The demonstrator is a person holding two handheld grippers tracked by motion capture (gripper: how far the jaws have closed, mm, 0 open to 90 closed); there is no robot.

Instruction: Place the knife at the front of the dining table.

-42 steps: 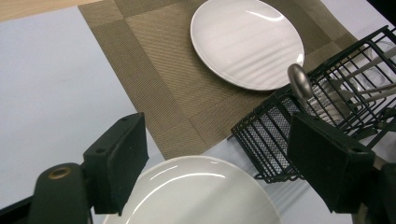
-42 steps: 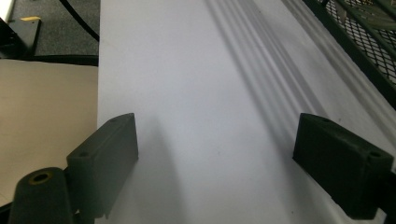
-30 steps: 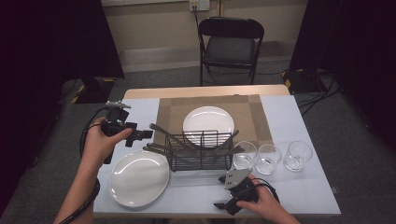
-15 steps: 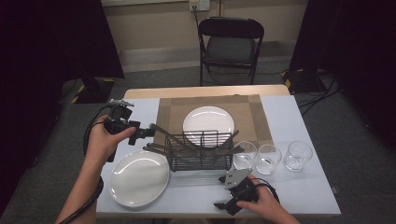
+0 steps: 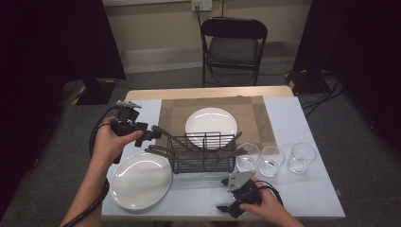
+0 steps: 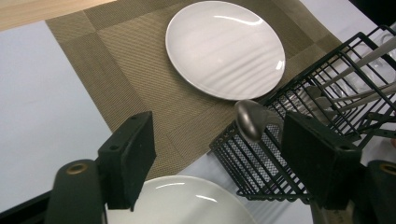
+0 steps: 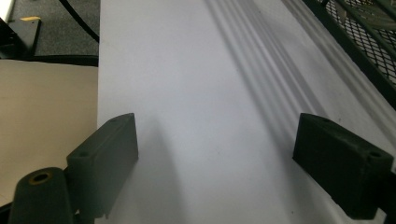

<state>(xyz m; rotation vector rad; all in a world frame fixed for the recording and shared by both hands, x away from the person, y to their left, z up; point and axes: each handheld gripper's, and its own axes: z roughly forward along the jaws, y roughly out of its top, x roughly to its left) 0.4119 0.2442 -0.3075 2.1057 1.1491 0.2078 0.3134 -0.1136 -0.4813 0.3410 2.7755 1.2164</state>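
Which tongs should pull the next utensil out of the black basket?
Left. The left tongs are open, aimed at the spoon sticking out of the wire basket. The right tongs rest open near the table edge, facing away.

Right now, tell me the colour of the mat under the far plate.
Brown woven placemat; clearest in the left gripper view.

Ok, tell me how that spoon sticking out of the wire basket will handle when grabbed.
The spoon looks like polished metal, so probably stiff yet slippery between the left tool pads. It leans loosely against the wire basket, so it may pivot or rattle.
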